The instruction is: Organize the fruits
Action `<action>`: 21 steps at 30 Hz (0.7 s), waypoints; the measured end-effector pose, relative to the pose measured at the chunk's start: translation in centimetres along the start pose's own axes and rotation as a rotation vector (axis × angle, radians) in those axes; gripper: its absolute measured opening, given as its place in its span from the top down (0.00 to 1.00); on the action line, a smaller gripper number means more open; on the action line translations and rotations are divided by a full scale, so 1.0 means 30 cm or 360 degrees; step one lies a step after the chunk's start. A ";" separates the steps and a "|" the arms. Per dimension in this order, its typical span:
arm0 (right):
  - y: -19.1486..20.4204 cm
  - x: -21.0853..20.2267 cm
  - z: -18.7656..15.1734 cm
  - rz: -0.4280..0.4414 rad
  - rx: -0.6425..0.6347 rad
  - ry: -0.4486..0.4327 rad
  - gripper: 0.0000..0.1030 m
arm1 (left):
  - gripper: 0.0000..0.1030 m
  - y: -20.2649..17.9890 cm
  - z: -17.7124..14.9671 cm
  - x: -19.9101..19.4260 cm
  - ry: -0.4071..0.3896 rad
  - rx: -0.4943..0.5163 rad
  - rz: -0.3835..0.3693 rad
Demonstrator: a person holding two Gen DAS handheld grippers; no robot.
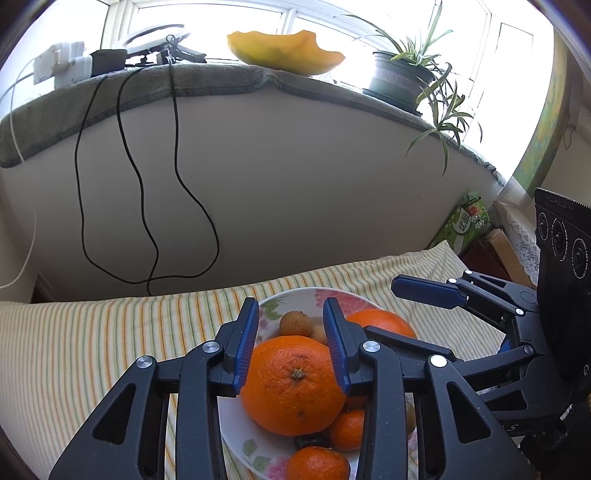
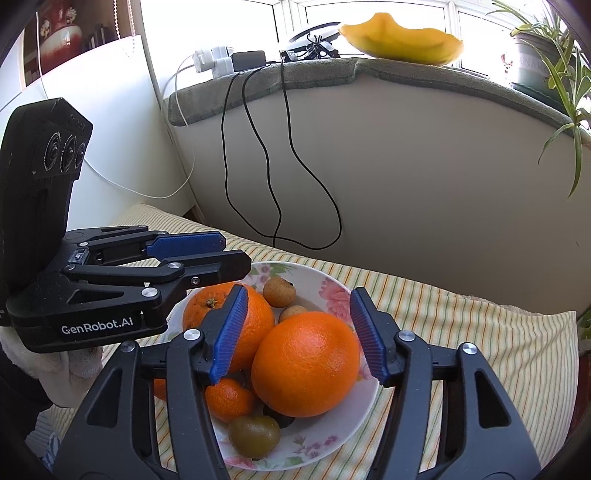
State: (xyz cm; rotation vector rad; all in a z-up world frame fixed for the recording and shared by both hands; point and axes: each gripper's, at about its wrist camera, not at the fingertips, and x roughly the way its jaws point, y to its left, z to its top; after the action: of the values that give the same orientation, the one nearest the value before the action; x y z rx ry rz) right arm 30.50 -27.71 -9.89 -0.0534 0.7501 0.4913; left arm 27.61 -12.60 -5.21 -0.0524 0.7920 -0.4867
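Bright daylight pours through a window [image 1: 295, 22] at 12 o'clock. Below it a sill under a grey-green cloth [image 1: 207, 79] tops a plain cream wall [image 1: 295, 184]. Black cables [image 1: 147, 192] hang down the wall. A potted plant [image 1: 410, 74] stands at 2 o'clock.

"GenRobot.AI" stands in white on the left hand-held gripper [image 2: 236, 254] body.

Light: bright daylight, window [image 1: 221, 22] at top, blown out | Shadows: soft | Focus: sharp | Edges: fisheye-bent, dark corners
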 end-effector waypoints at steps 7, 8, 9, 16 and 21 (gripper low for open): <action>0.013 -0.015 -0.005 -0.0020 -0.0025 -0.0017 0.16 | 0.43 0.002 0.006 -0.032 -0.0033 -0.0013 0.0028; 0.014 -0.018 -0.007 -0.0014 -0.0024 -0.0020 0.15 | 0.38 0.000 0.007 -0.035 -0.0036 -0.0011 0.0031; 0.016 -0.019 -0.009 -0.0010 -0.0024 -0.0017 0.14 | 0.35 -0.001 0.006 -0.039 -0.0041 -0.0006 0.0039; 0.038 -0.028 -0.019 -0.0025 -0.0042 -0.0007 0.10 | 0.29 -0.024 0.000 -0.068 -0.0059 0.0021 0.0064; 0.051 -0.040 -0.027 -0.0033 -0.0045 -0.0008 0.06 | 0.29 -0.030 -0.007 -0.088 -0.0066 0.0017 0.0068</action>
State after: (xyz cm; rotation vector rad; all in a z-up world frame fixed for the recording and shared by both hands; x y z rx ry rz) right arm 28.54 -27.03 -9.50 -0.0864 0.7372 0.4821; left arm 25.53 -12.21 -3.39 -0.0358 0.7488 -0.4482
